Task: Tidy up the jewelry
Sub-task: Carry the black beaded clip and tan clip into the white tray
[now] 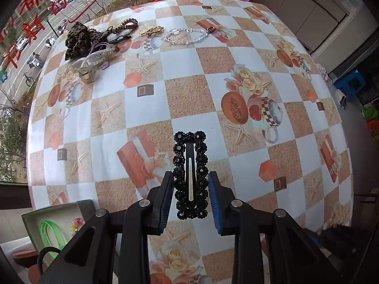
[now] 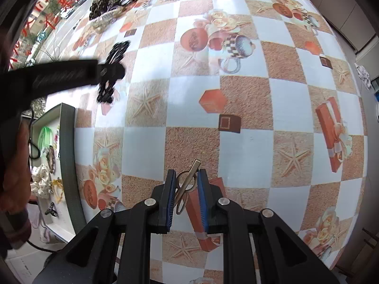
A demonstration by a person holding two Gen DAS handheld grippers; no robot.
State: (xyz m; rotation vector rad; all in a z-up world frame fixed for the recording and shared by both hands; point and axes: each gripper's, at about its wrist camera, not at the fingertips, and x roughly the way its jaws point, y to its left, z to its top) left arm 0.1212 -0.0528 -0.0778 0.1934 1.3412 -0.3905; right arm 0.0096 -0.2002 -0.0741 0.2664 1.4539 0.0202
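Table [image 1: 236, 54] filled both views, covered in a checked cloth of white and sandy squares printed with roses, cups, starfish and gift boxes. Window behind it on the left carried red painted characters, street beyond.

Open tray [image 2: 68, 142] sat at the table's near-left edge. Inside it: a green bangle [image 1: 51, 235], a pale fabric scrunchie [image 2: 42, 182], a small dark claw clip [image 2: 51, 209], some yellow bits too small to name.

Pile of unsorted pieces [image 1: 94, 40] lay at the far-left corner: leopard-print scrunchie [image 1: 78, 39], clear claw clip [image 1: 94, 59], brown bead bracelet [image 1: 129, 23], gold hair clip [image 1: 152, 30]. A clear crystal chain [image 1: 187, 35] lay just right of the pile.

Left gripper [image 1: 191, 177] pointed steeply down, jaws clamped on a black beaded snap clip [image 1: 191, 175], blue pads pressing its long sides. Clip was held clear of the cloth, above the near part of the table.

Right gripper [image 2: 186, 174] also pointed down, jaws closed on a gold hairpin with a ring [image 2: 187, 184], the pin slanting between the pads, tip poking out beyond them, off the table.
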